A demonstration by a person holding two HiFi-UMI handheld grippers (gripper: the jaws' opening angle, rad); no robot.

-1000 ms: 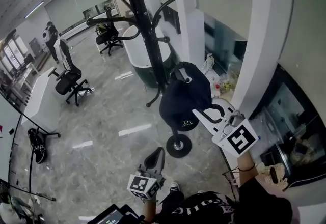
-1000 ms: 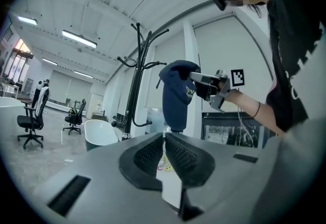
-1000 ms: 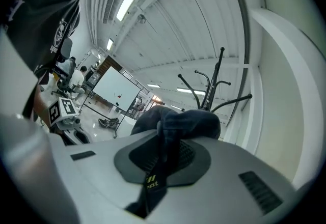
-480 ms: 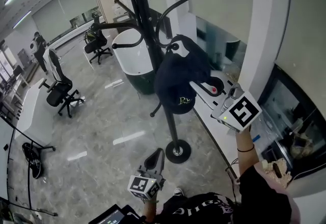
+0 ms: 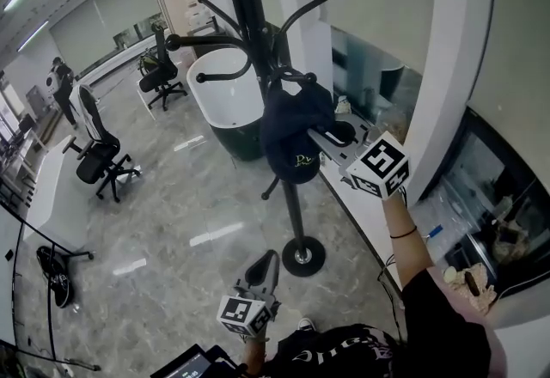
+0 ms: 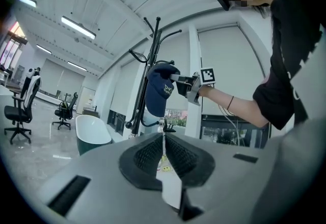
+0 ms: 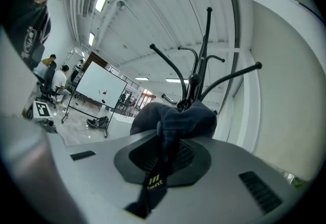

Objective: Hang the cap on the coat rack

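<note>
A dark navy cap (image 5: pixel 292 134) hangs from my right gripper (image 5: pixel 323 138), which is shut on the cap's back strap (image 7: pixel 159 164). The cap rests against the black coat rack (image 5: pixel 256 41), just under a short hook on its pole. In the right gripper view the cap (image 7: pixel 175 116) bunches over the jaws, with the rack's arms (image 7: pixel 199 73) right behind it. My left gripper (image 5: pixel 263 269) stays low near the person's body, shut with nothing in it. The left gripper view shows the cap (image 6: pixel 159 93) and the right gripper (image 6: pixel 186 85) up at the rack (image 6: pixel 144 73).
The rack's round base (image 5: pixel 302 254) stands on a grey marble floor. A white tub on a dark green base (image 5: pixel 225 93) sits behind the rack. A white pillar (image 5: pixel 447 67) rises at the right. Office chairs (image 5: pixel 96 160) stand at the left, with people further back.
The right gripper has carried the cap up and to the left, from beside the pole to against the rack's hook. The left gripper has stayed put.
</note>
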